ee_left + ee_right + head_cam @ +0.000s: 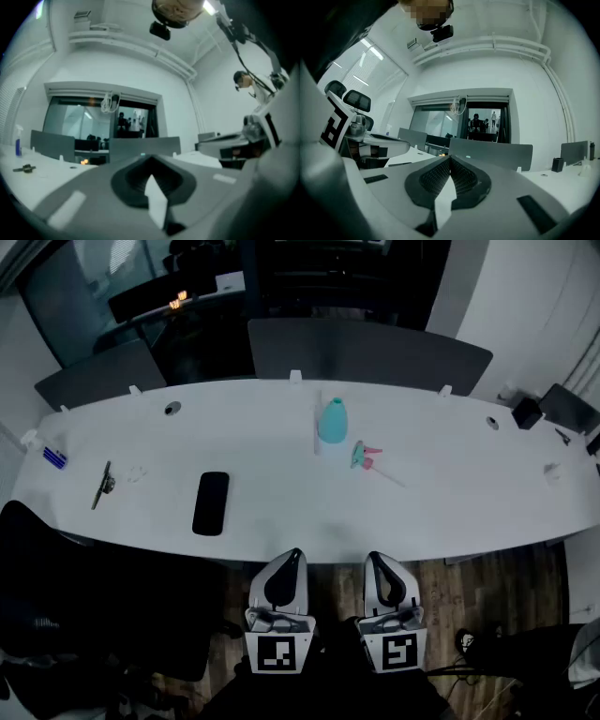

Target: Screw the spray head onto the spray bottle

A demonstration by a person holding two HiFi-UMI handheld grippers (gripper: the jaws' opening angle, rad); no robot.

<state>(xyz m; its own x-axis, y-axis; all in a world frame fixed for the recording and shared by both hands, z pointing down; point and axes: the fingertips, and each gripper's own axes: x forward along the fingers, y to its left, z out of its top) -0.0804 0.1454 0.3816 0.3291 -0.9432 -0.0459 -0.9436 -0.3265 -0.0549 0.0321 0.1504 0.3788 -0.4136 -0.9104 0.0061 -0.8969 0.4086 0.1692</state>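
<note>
The white bench (pixel 441 507) curves across the head view. Its near edge runs just beyond the tips of both claws, and its far edge is lined with low grey divider panels (pixel 367 354). The teal spray bottle (pixel 332 422) stands upright around the middle of the bench, closer to the far edge than the near one. The spray head (pixel 363 457) lies on its side just beside the bottle, on the right and a little nearer, and its thin tube trails off to the right. The strip of bench between these two and the near edge is bare. A flat black phone-like slab (pixel 211 503) lies well to the left, with a small hand tool (pixel 101 485) further left still. A black box (pixel 527 412) sits by the right end. A black chair (pixel 56 563) crowds the lower left, short of the bench. The left claw (pixel 292 557) and right claw (pixel 377 561) hang side by side over the wooden floor (pixel 473 589), short of the bench edge. Both point level toward the dividers. In the left gripper view the left claw (pixel 151 164) has its pads pressed together with nothing between them. The right gripper view shows the right claw (pixel 450 160) the same, closed and empty.
</note>
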